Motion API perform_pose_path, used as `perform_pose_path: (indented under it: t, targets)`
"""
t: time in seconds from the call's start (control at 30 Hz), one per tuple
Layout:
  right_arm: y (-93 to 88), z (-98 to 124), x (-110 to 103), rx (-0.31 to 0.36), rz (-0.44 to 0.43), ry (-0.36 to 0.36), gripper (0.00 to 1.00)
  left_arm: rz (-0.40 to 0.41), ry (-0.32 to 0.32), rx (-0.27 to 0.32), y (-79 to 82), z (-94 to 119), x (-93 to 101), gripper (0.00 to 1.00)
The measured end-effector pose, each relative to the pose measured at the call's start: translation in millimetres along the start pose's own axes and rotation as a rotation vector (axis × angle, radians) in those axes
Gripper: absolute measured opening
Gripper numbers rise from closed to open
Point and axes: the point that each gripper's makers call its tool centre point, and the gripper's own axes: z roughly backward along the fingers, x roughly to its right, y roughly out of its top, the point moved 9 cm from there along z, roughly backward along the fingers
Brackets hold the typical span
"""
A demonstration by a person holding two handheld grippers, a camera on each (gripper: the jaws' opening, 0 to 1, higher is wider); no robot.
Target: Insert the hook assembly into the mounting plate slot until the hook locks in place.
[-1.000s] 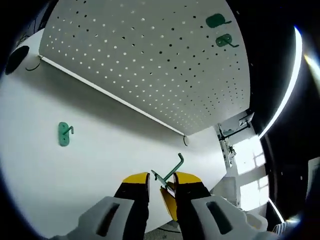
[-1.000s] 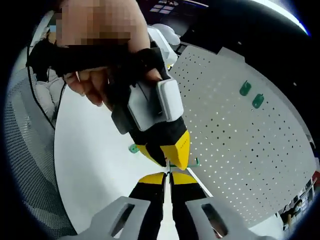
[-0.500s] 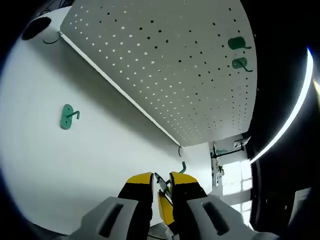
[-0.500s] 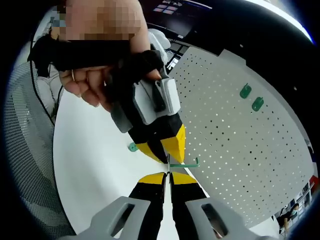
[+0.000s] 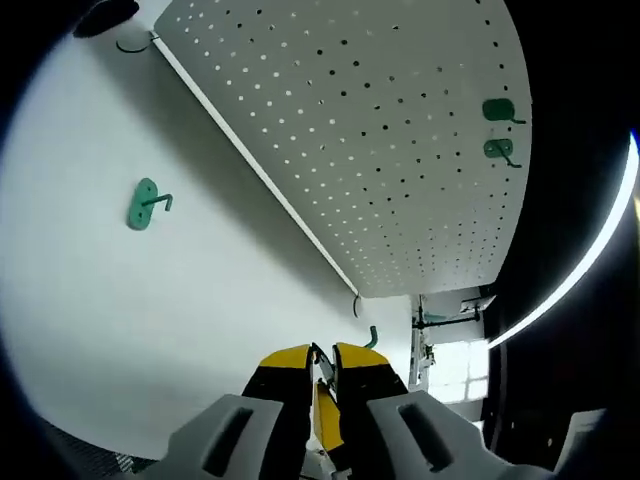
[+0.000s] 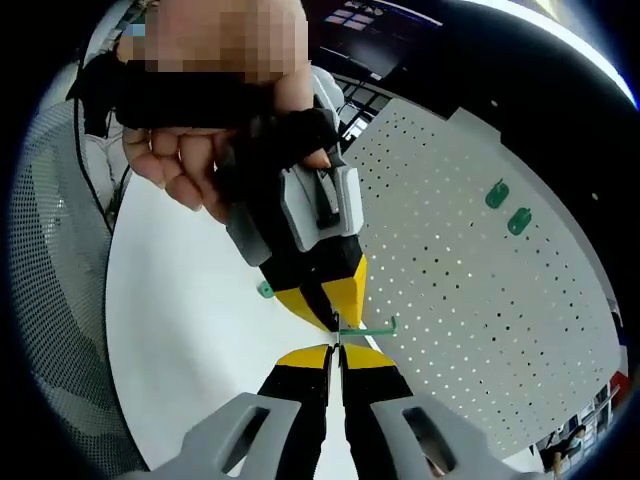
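Observation:
A thin green hook (image 6: 372, 327) hangs in the air above the white table, pinched from two sides. My right gripper (image 6: 336, 352) is shut on its near end, and the stem and bent tip stick out to the right. My left gripper (image 6: 330, 298), held by a gloved hand, comes down from above and grips the same hook. In the left gripper view, my left gripper (image 5: 319, 358) is shut and the hook tip (image 5: 372, 338) peeks past its jaws. The white pegboard (image 5: 380, 130) (image 6: 470, 290) carries two green hooks (image 5: 498, 112) (image 6: 497, 195). A further green hook (image 5: 147, 203) (image 6: 265, 291) lies on the table.
The white table (image 5: 120, 300) runs under the pegboard's lower edge. A black round object (image 5: 105, 14) sits at its far corner. A metal bracket (image 5: 435, 320) and a bright window lie beyond the table end. A grey mesh chair (image 6: 55, 300) stands beside the table.
My left jaws have drawn closer together on the hook, and less of its stem shows past them. Both views have shifted slightly; the right gripper keeps its hold.

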Motion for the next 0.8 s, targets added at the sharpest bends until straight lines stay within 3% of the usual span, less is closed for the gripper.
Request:
perform_pose_path:
  t: [0.2,0.33,0.6,0.8]
  targets:
    - [-0.3,0,-2,-0.003,0.028,0.011,0.02,0.024,0.013,-0.012,-1.4,1,-3.2,0.04]
    - [2.4,-5,-5,-0.023,0.014,0.046,0.03,0.026,0.044,0.024,-3.6,3,-6.0,0.02]
    - [2.1,-6,-6,-0.017,0.019,0.065,0.05,0.071,0.027,0.009,-1.0,4,-10.1,0.01]
    - [4.3,-8,-6,-0.020,0.037,0.077,0.05,0.113,0.021,0.032,-1.6,5,-10.5,0.01]
